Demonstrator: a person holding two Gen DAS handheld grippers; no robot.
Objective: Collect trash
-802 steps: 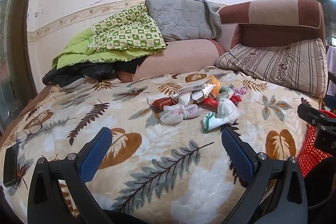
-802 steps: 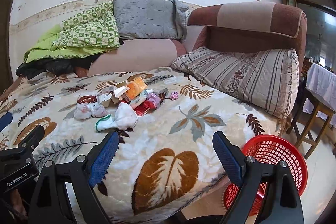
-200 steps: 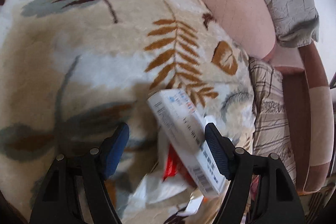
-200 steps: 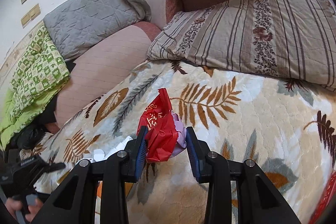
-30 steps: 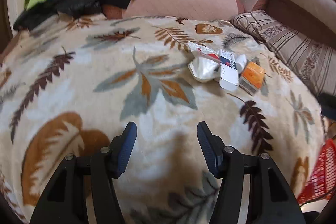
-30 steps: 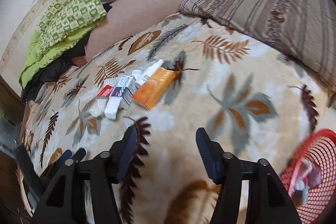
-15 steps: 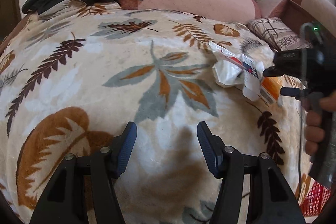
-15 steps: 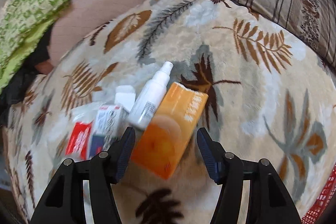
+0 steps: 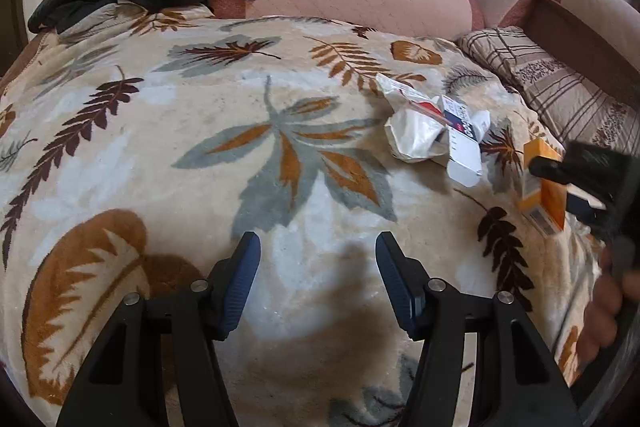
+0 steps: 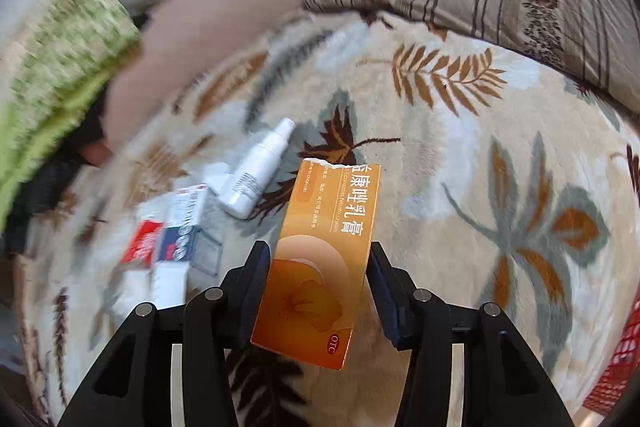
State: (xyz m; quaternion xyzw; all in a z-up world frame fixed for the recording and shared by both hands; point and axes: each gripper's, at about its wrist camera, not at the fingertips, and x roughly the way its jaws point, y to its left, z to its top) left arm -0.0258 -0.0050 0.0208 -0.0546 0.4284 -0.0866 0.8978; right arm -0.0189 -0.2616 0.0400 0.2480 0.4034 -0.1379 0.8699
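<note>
Gripping a torn-topped orange carton (image 10: 320, 267) printed with white characters, the right tool (image 10: 318, 281) clamps its sides; the left tool (image 9: 318, 281) gapes empty.

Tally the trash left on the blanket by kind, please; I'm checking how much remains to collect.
Cartons: 2, the orange box between the right gripper jaws and the white-and-blue box
Bottles: 1, the white spray bottle
Wrappers: 1, the crumpled white bag
Total: 4

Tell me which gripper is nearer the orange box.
Right. The right gripper has its fingers on either side of the orange box; the left gripper hovers open over bare blanket, well away.
</note>
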